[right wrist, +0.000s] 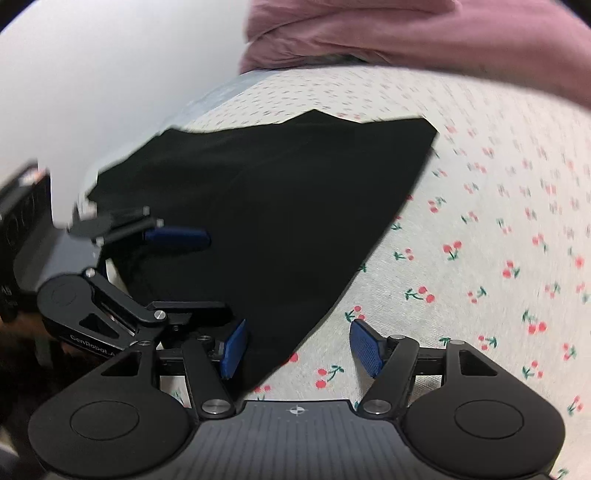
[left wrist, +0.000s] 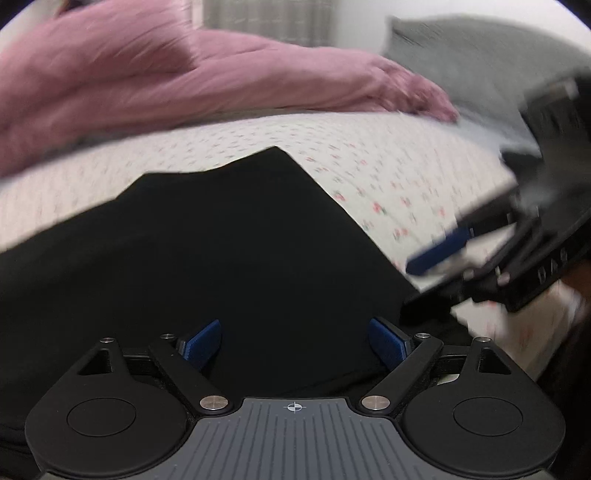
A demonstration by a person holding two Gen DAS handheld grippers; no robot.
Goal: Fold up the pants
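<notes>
The black pants [left wrist: 240, 240] lie flat on the cherry-print bed sheet [left wrist: 369, 155], with one corner pointing away from me. My left gripper [left wrist: 295, 339] hovers open over the dark cloth with nothing pressed between its blue pads. In the right wrist view the pants [right wrist: 277, 192] fill the middle and their right edge runs down toward my right gripper [right wrist: 300, 347]. That gripper is open, its left pad over the black cloth and its right pad over bare sheet [right wrist: 498, 221]. Each gripper shows in the other's view: the right gripper [left wrist: 432, 277] at the pants' right edge, the left gripper [right wrist: 184, 273] over the pants' left part.
A bunched pink blanket [left wrist: 147, 74] lies along the far side of the bed, also seen as the pink blanket [right wrist: 406, 29]. A grey pillow [left wrist: 480, 48] sits behind it at the right. A white wall [right wrist: 92, 74] stands past the bed's left edge.
</notes>
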